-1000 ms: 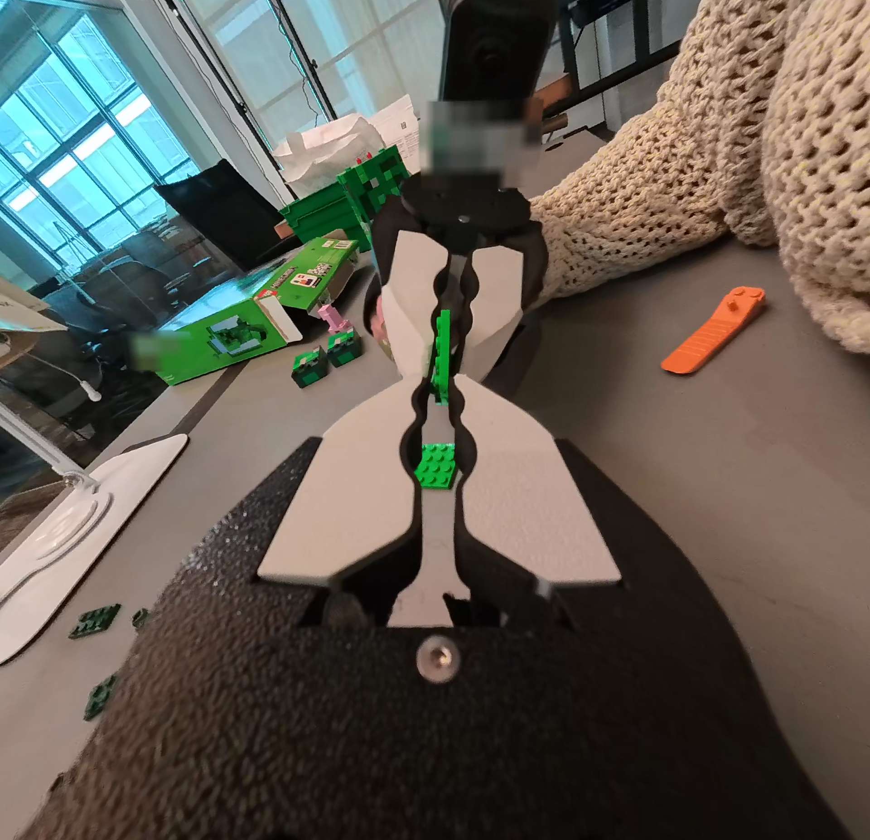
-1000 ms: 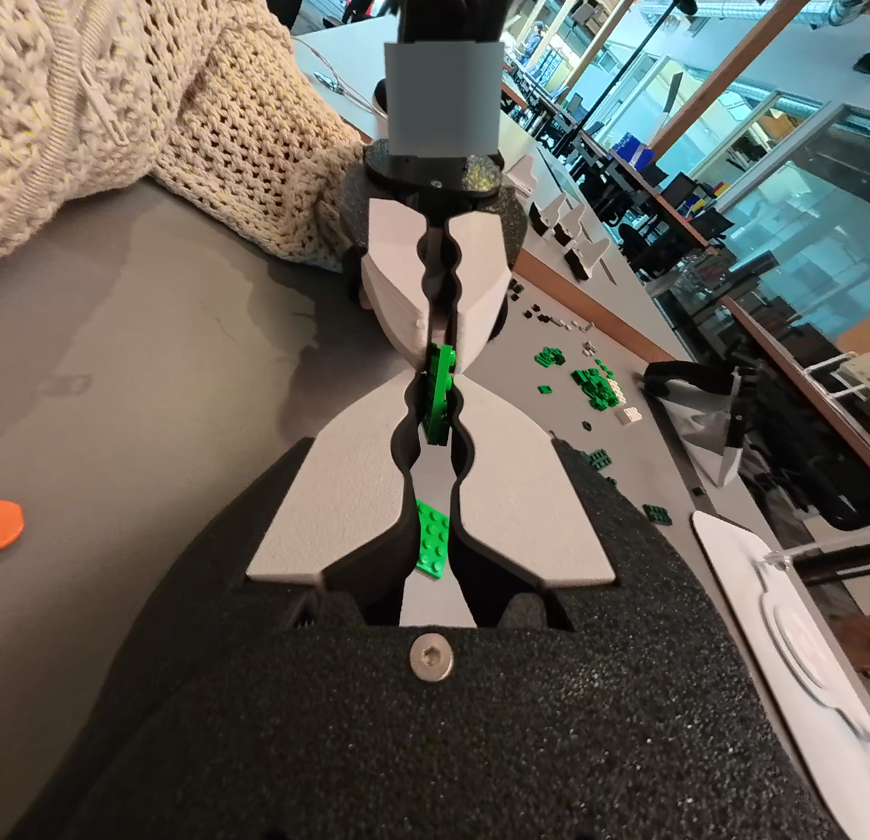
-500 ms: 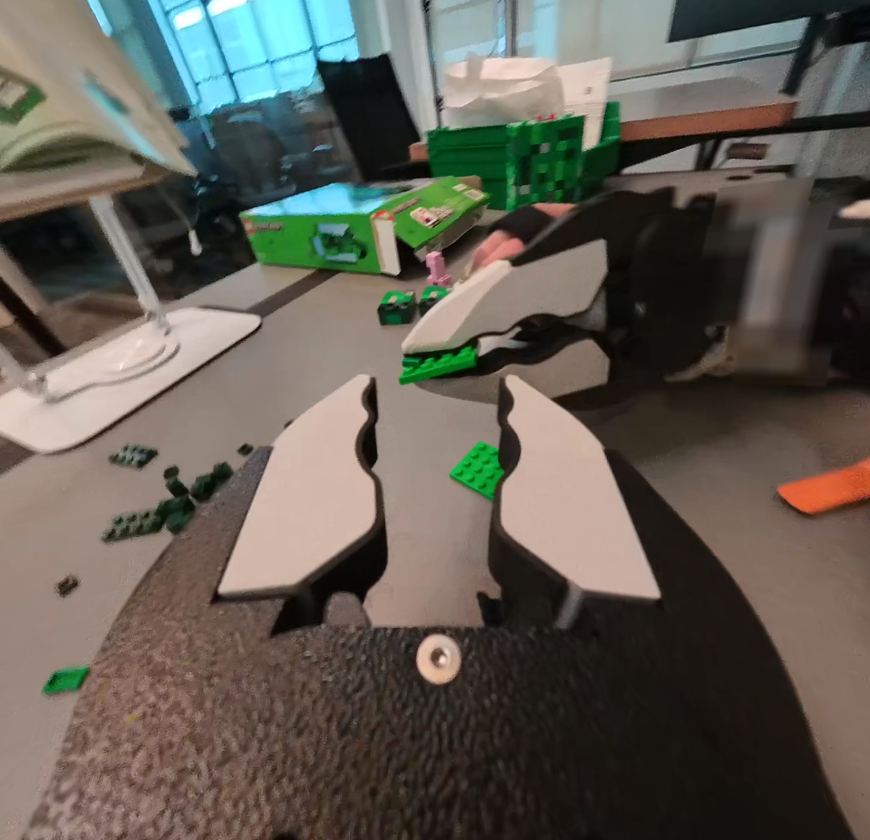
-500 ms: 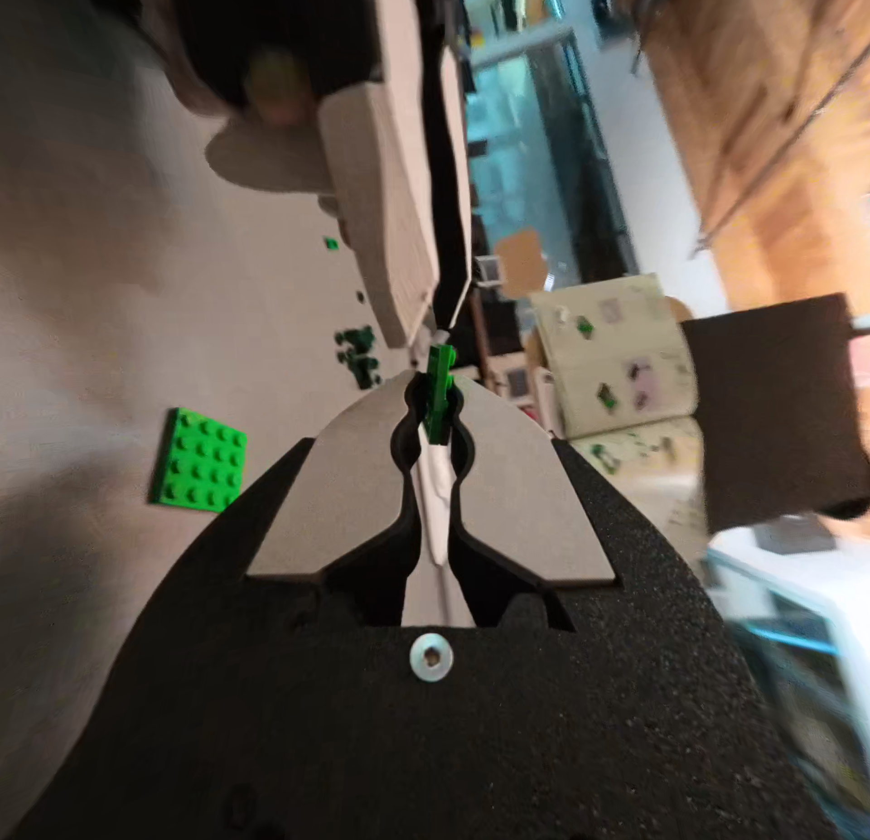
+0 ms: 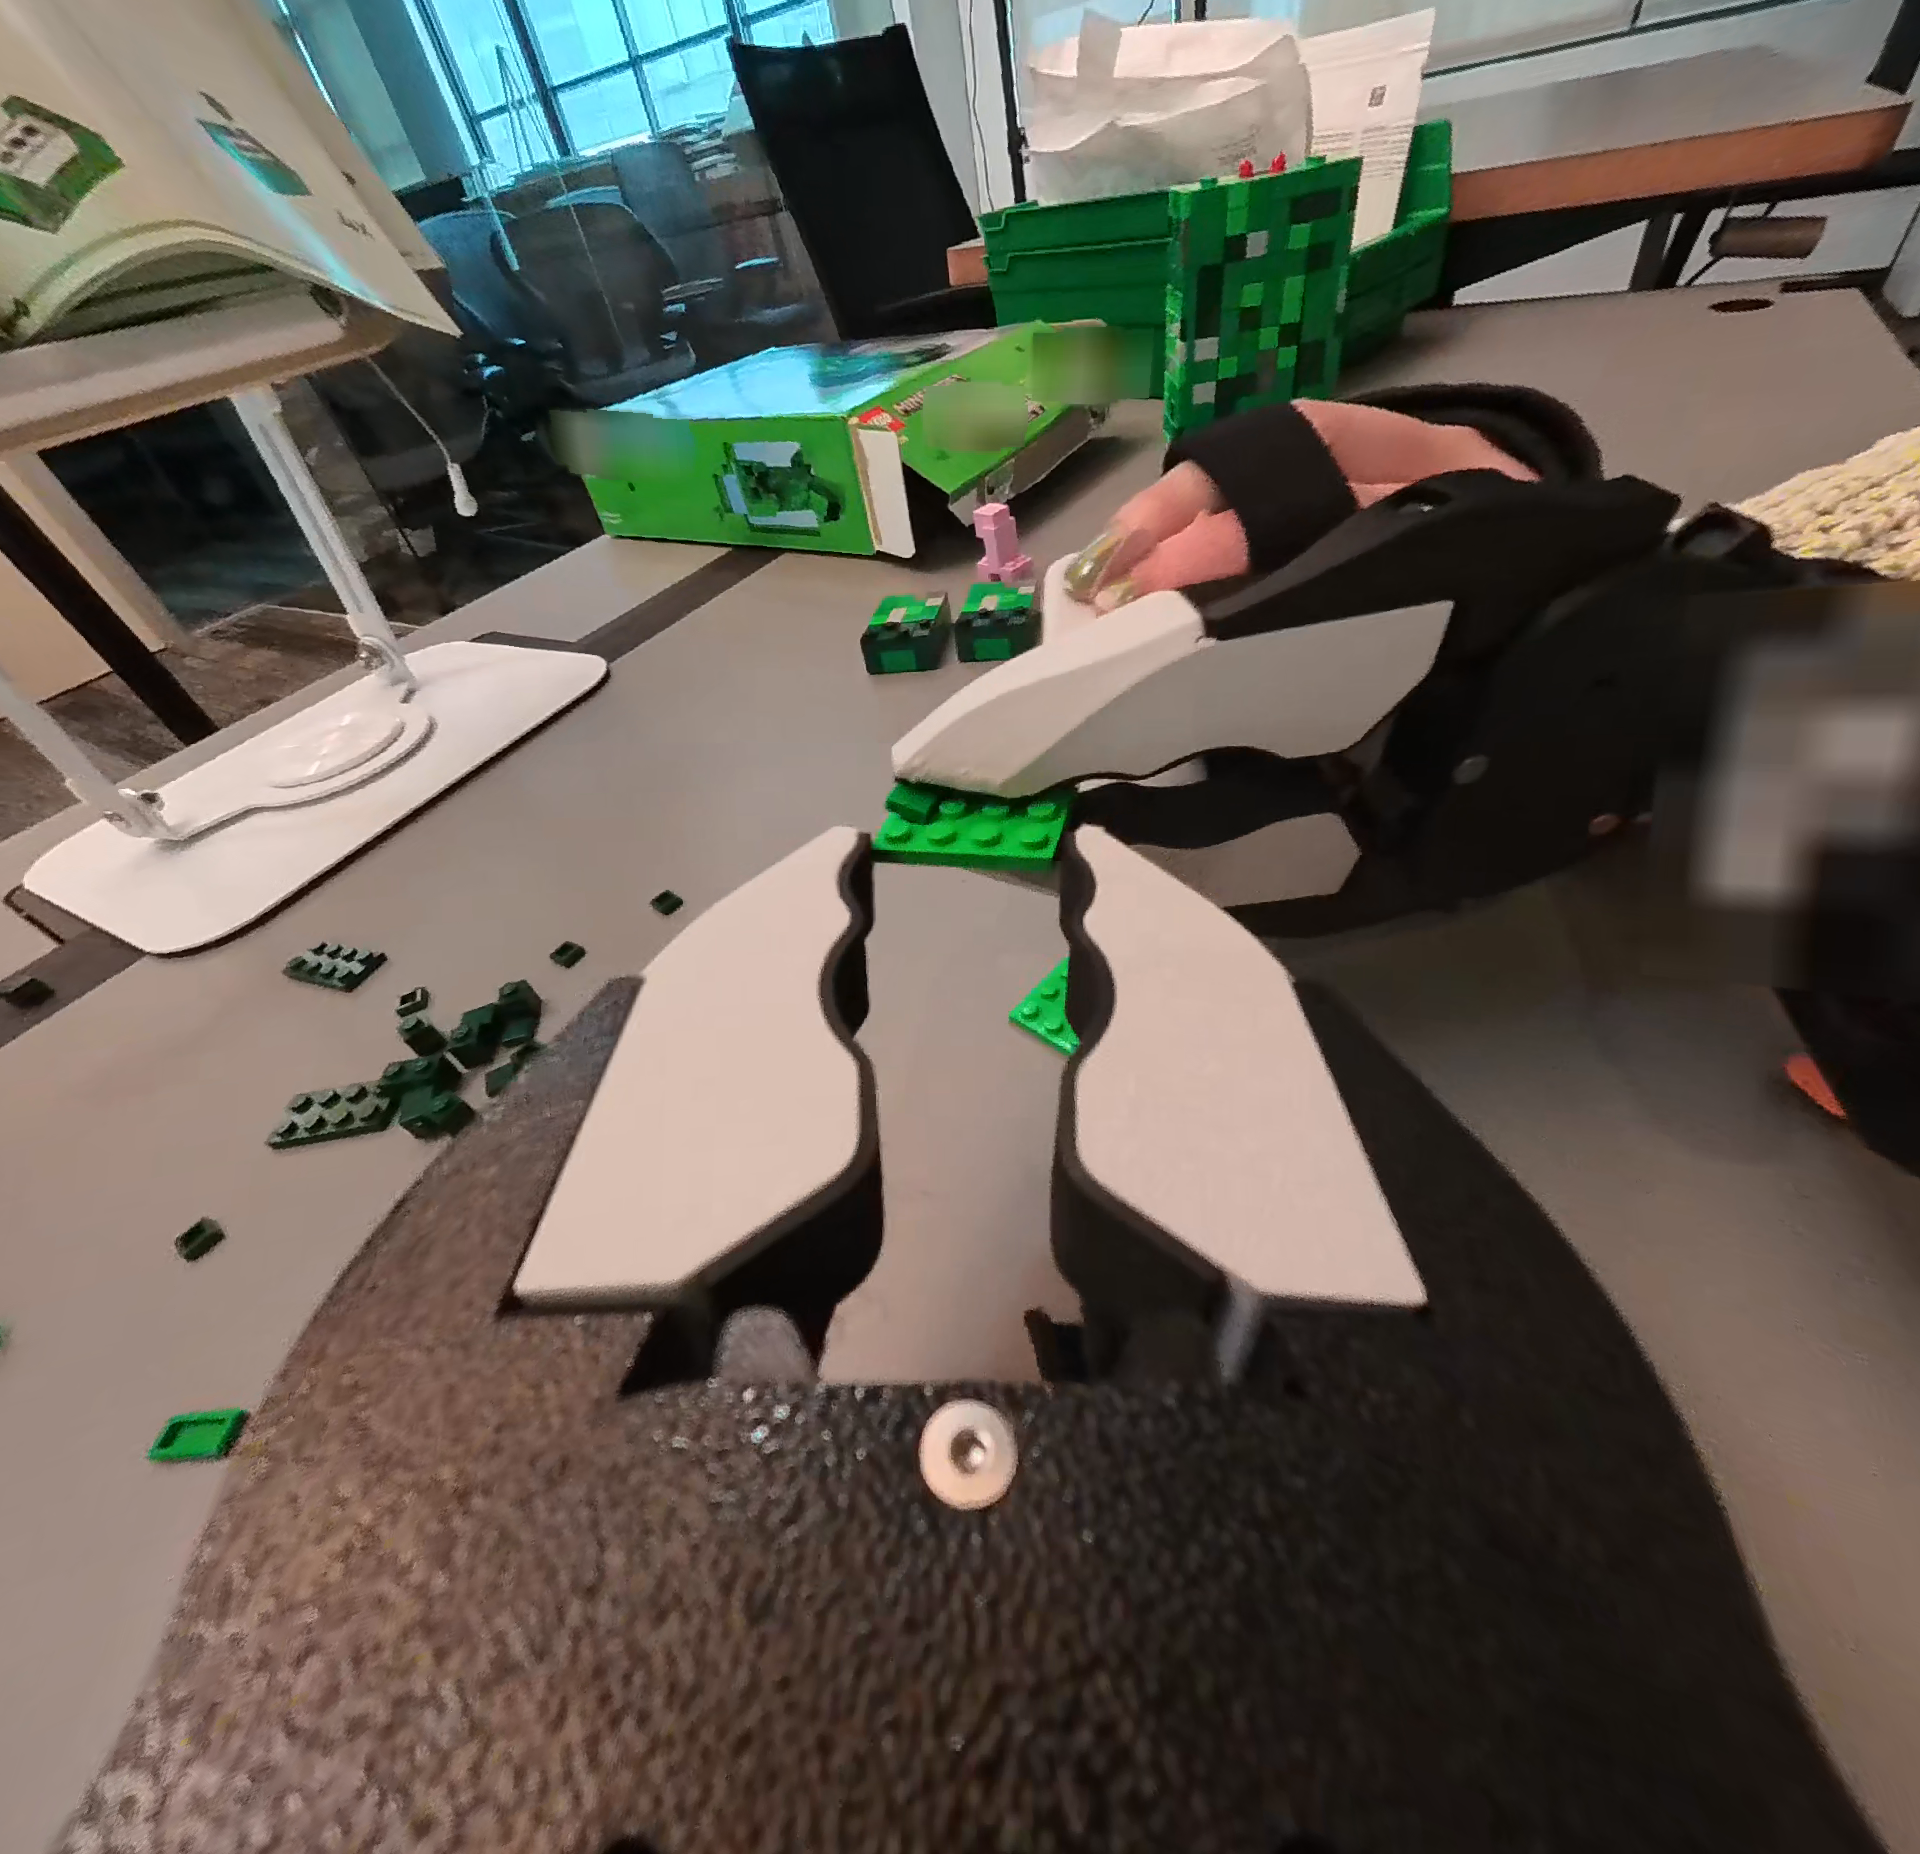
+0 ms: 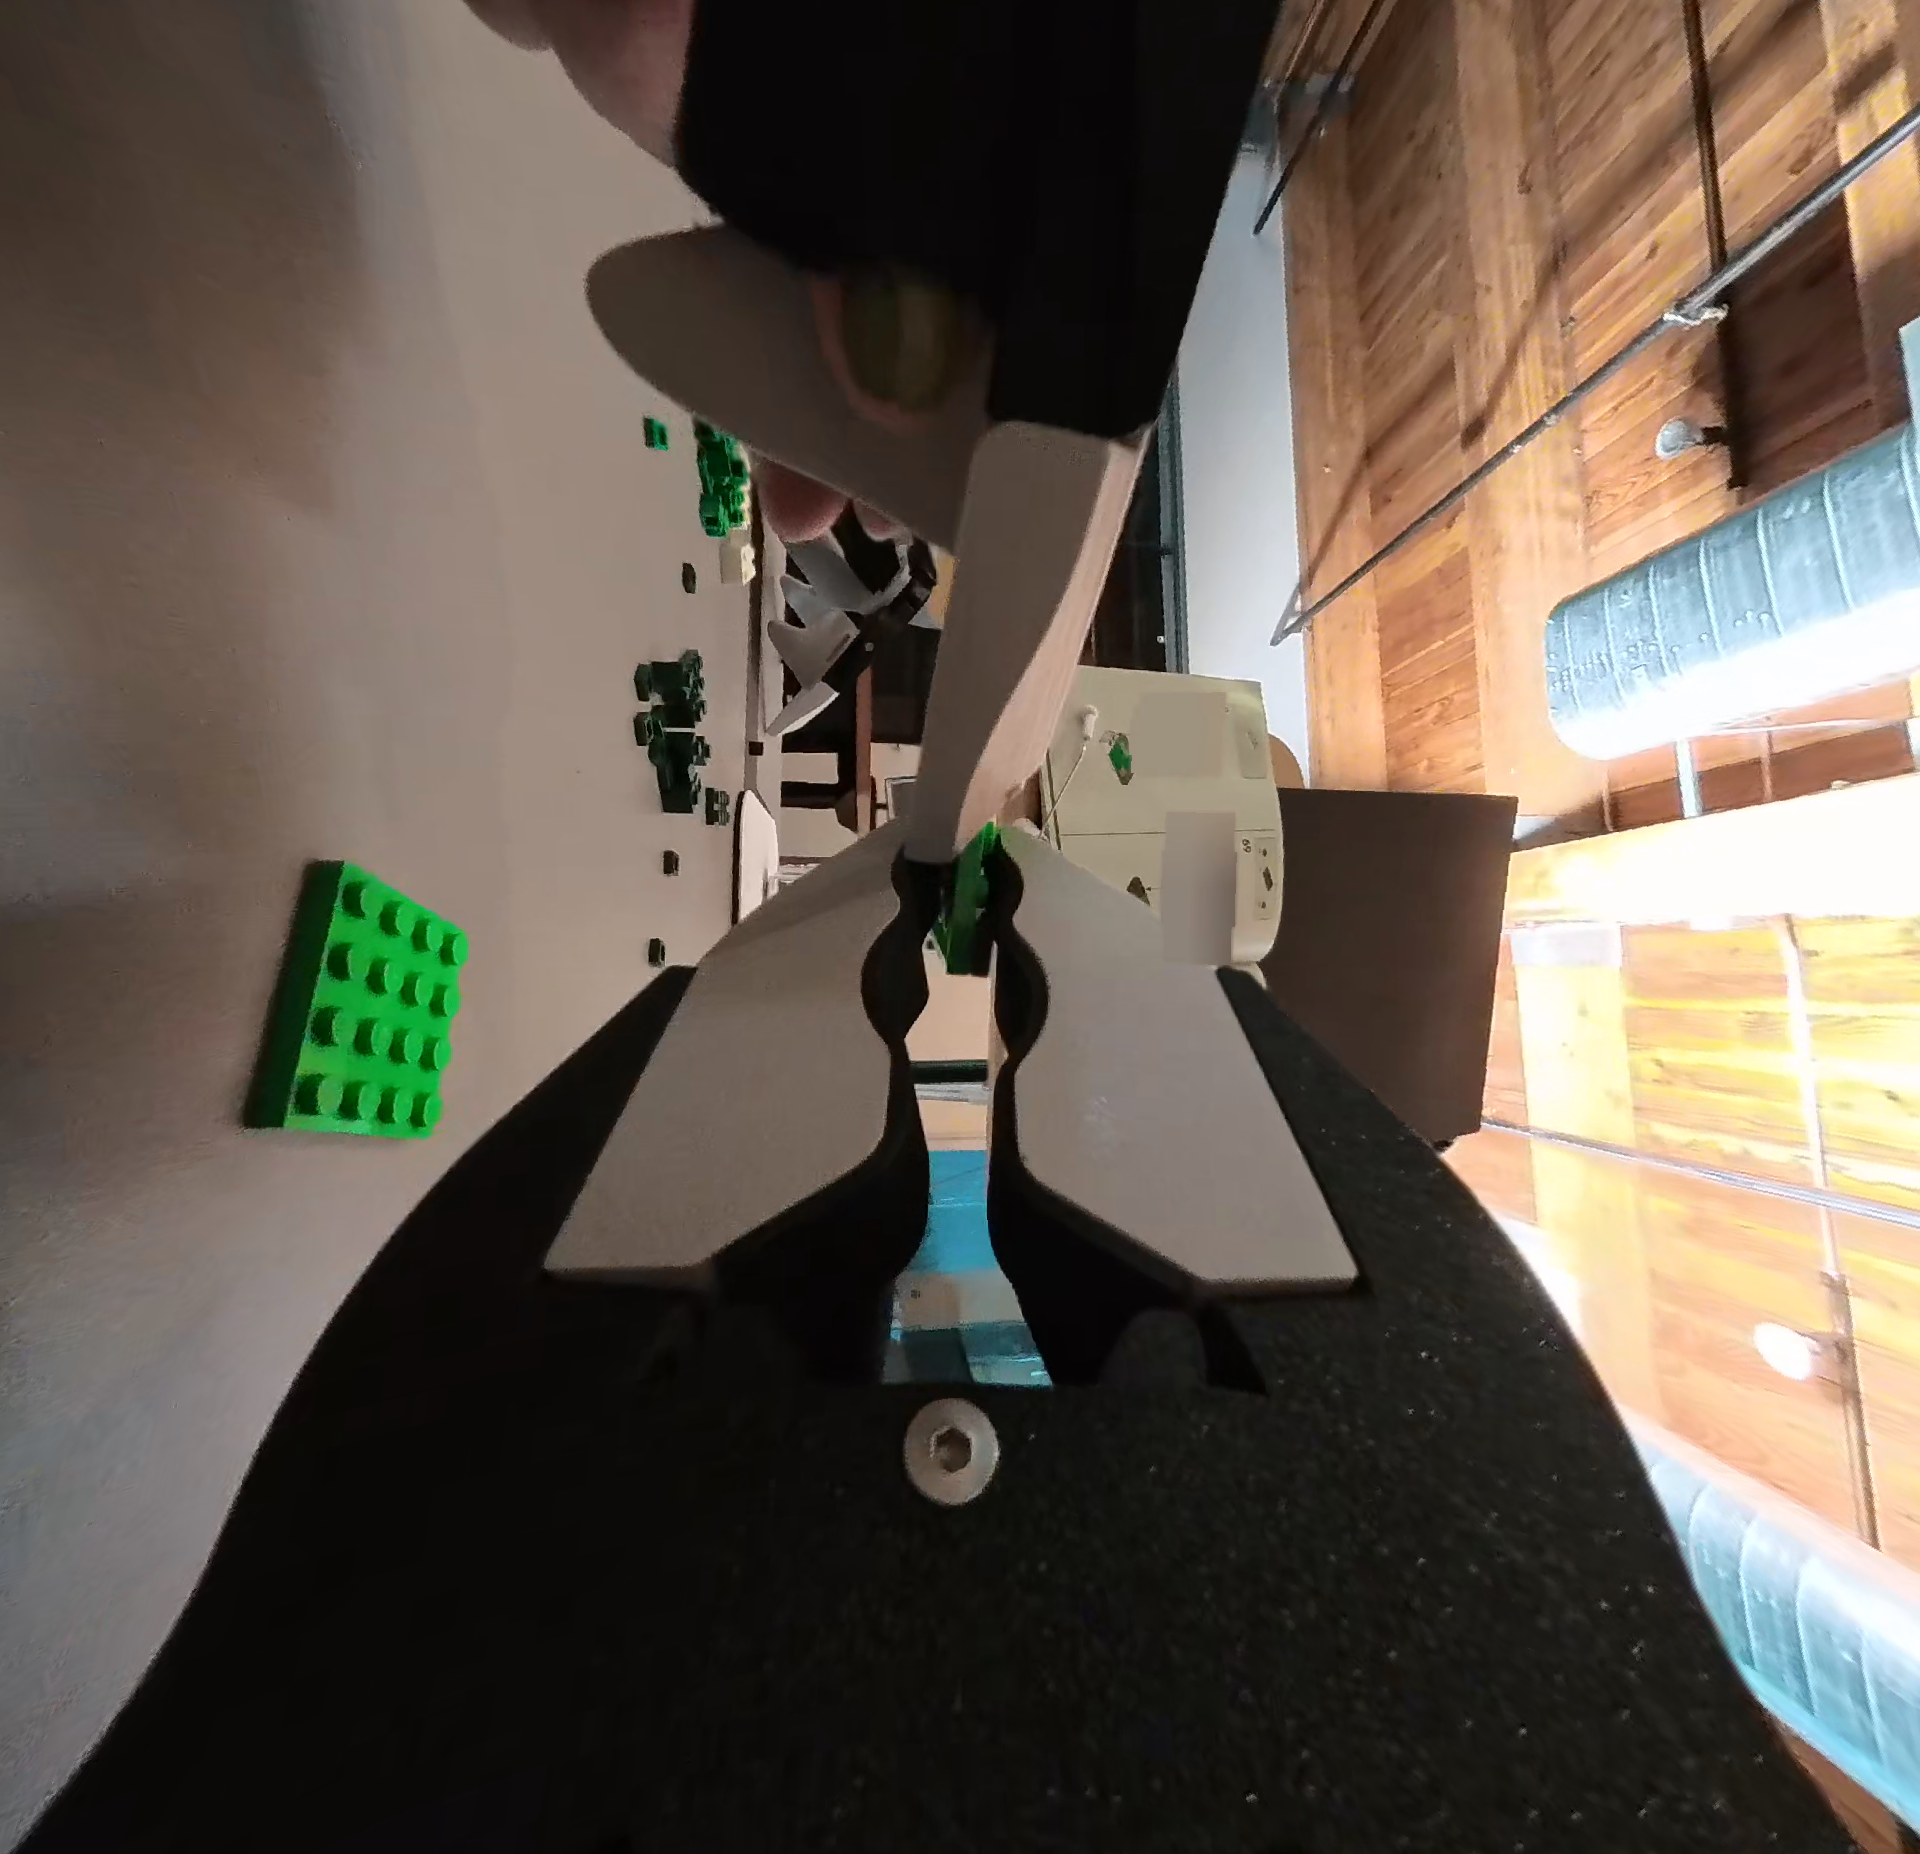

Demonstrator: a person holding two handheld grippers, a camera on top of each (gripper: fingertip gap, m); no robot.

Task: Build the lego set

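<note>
Green plate [image 5: 971, 830]: held flat in the right gripper [image 5: 987, 807], studs up, raised off the surface [image 5: 727, 724].
Right gripper: clenched on the plate's far edge — in its own view the plate [image 6: 968, 905] shows edge-on between the tips [image 6: 961, 900].
Left gripper [image 5: 966, 869]: released, jaws spread, nothing between them; its tips sit just short of the plate's near edge.
Key relation: the plate lies straight ahead of the left gripper, at the mouth of its gap, and looks about as wide as that gap.
Long axis: runs left–right across the left view, crosswise to the left fingers; the flat face is level with the surface.
Nearer gripper: the right has it; the left is the free one, just beside.
Second plate [image 6: 358, 1004]: a square bright green one, lying studs up on the surface below and slightly right of the held plate.
Likely next: a judgement only — either the left takes the near edge, or the held plate goes down onto the square one.
Loose bricks [image 5: 416, 1066]: dark green, scattered well to the left.
</note>
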